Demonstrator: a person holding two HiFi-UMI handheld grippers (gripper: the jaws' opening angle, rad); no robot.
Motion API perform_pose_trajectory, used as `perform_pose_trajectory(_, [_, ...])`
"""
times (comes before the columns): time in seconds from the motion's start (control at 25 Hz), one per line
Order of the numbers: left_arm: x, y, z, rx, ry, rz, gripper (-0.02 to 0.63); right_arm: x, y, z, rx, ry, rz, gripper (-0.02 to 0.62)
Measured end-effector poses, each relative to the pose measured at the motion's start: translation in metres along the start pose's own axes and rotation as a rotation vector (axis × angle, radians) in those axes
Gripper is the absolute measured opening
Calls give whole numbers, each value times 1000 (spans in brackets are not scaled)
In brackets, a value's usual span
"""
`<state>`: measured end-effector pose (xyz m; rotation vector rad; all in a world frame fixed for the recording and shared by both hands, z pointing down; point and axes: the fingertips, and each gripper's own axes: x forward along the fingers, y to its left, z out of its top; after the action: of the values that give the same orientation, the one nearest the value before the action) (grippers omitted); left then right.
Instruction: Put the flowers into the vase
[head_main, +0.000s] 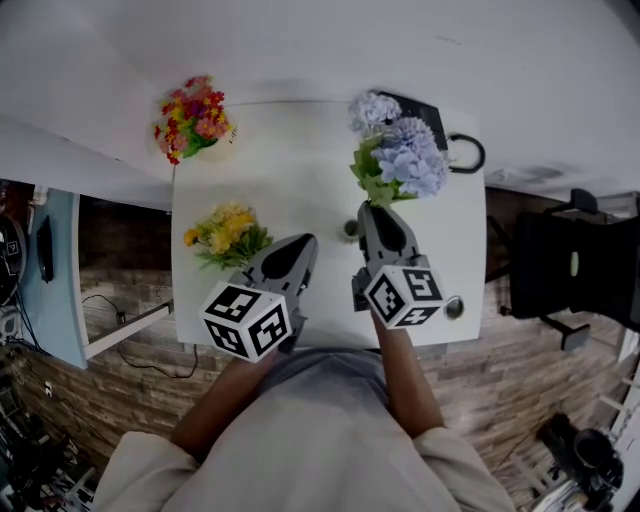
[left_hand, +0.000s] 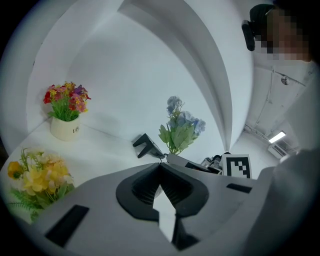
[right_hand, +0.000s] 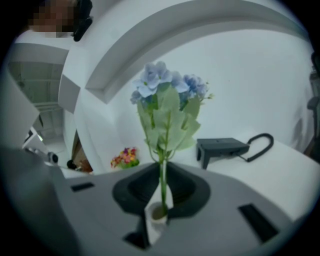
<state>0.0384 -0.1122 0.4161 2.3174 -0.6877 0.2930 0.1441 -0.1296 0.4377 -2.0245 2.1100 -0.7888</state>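
Note:
A bunch of blue flowers (head_main: 400, 155) with green leaves stands upright, its stem clamped in my right gripper (head_main: 372, 212) above the white table (head_main: 300, 160). In the right gripper view the stem (right_hand: 162, 170) runs down between the jaws, and its end reaches the mouth of a small white vase (right_hand: 158, 214). In the head view the vase (head_main: 350, 228) shows just left of that gripper. My left gripper (head_main: 298, 246) hovers to the left, shut and empty, next to a yellow bunch (head_main: 228, 233). The left gripper view shows the blue flowers (left_hand: 180, 125) and the yellow bunch (left_hand: 35, 177).
Red and pink flowers in a white pot (head_main: 193, 118) stand at the table's far left corner. A black device with a looped cable (head_main: 432, 118) lies at the far right. A small round object (head_main: 455, 306) sits near the front right edge. A dark chair (head_main: 570, 265) stands right of the table.

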Motion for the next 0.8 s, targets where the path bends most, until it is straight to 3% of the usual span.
perform_pose_trajectory(0.8, [-10,0,-6,-5,3,-20,25,-9,9,-20,-30,56,-9,60])
